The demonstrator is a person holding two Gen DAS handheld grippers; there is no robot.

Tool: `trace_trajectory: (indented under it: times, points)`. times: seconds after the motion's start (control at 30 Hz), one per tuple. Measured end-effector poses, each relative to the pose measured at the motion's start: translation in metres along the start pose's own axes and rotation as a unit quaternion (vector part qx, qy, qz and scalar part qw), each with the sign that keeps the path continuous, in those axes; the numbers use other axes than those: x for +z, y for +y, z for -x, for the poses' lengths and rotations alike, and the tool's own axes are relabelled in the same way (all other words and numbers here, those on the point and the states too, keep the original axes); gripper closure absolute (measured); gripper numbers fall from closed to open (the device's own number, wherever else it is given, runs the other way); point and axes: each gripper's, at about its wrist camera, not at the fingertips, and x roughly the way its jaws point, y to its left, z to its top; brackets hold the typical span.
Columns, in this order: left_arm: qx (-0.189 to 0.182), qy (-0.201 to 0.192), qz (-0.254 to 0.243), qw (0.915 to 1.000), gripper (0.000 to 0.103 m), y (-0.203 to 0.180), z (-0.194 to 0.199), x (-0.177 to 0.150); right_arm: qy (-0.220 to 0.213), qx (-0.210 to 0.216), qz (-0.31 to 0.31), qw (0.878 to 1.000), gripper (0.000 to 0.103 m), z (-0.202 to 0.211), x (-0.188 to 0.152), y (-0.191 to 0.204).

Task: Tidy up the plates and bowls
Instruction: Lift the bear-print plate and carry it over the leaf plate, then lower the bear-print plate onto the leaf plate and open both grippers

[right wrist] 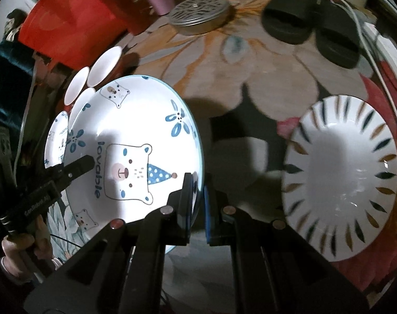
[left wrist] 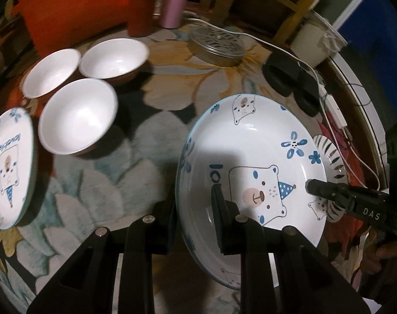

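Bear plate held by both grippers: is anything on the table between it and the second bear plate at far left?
Yes. In the left wrist view the nearest white bowl sits between the held bear plate and the second bear plate; two more bowls lie behind it.

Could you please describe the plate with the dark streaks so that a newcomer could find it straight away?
Start at the table with the flowered cloth and find the bear plate that both grippers hold by its rim. The streaked plate lies flat on the cloth to its right in the right wrist view. Unlike the bear plates and plain white bowls, it has dark and brown dashes radiating round its rim.
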Motion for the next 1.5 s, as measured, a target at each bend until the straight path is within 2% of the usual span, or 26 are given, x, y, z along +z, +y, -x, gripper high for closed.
trace_trajectory:
  times: [0.53, 1.5]
  points:
    - [-0.019, 0.017, -0.06, 0.9979, 0.079, -0.086, -0.032, 0.009, -0.009, -0.035, -0.064, 0.997, 0.095, 0.032, -0.013, -0.075]
    - [-0.036, 0.053, -0.122, 0.9905, 0.079, -0.192, -0.083, -0.001, -0.018, -0.083, -0.137, 0.987, 0.094, 0.061, -0.034, -0.167]
